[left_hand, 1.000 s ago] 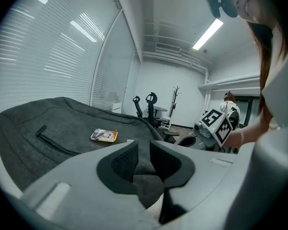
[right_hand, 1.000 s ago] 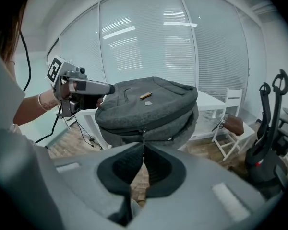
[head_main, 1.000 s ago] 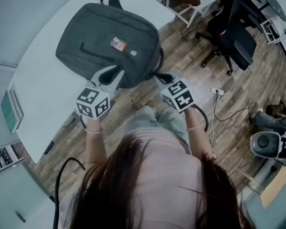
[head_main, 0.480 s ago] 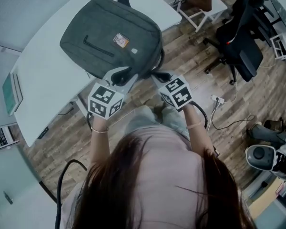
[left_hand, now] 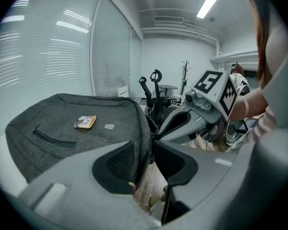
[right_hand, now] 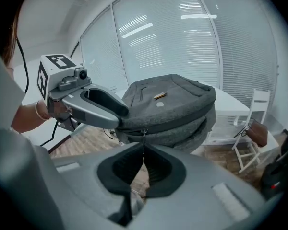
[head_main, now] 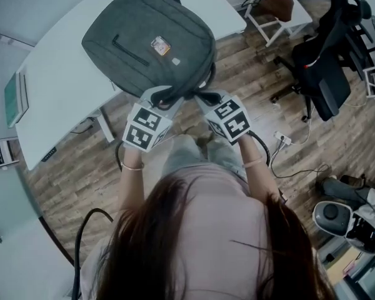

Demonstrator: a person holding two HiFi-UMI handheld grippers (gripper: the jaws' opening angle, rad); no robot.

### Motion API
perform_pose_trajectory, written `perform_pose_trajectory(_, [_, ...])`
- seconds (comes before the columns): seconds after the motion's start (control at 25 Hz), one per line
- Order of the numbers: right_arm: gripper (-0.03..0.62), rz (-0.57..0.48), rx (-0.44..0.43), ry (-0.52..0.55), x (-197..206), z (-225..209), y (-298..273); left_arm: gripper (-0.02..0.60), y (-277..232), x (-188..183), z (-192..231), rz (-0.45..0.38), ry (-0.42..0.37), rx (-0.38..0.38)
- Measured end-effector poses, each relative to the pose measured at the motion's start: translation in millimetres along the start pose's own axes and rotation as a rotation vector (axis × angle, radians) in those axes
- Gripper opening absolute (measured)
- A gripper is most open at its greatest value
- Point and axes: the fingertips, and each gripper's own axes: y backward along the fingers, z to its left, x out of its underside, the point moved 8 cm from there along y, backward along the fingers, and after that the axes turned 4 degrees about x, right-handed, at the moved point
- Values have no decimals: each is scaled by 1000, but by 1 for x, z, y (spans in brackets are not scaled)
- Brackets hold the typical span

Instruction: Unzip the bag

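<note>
- dark grey fabric bag lies flat on the white curved tabletop; its near end hangs past the tabletop edge, over the wood-plank floor.
- left hand-held gripper is at the bag's near edge, marker cube toward the person.
- in the left gripper view, the left hand-held gripper has its jaws pinched in on the bag's edge; a fold of grey fabric stands upright between the black pads, pressed to the left one.
- right hand-held gripper sits just beside the left one at the same end of the bag.
- in the right gripper view, the right hand-held gripper has its jaws closed together on the thin metal zipper pull, which hangs straight down from the bag's side seam into the pads.
- each gripper shows in the other's view: left one against the bag's edge, right one reaching in at the corner.
- small orange label on the bag's top face, with a short dark pocket zip beside it.
- black office chair and white folding chair stand on the floor, well apart from the bag.
</note>
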Motion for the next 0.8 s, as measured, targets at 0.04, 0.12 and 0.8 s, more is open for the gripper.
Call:
perform_pose_trajectory(0.04, [8, 0, -9, 7, -1, 0, 0, 140, -2, 0, -2, 20, -8, -4])
perform_pose_trajectory(0.12, [8, -1, -25, 20, -2, -1, 1, 137, -7, -2, -6, 49, -25, -24])
perform_pose_trajectory(0.8, [8, -11, -98, 114, -2, -13, 5, 32, -16, 0, -15, 64, 59, -193])
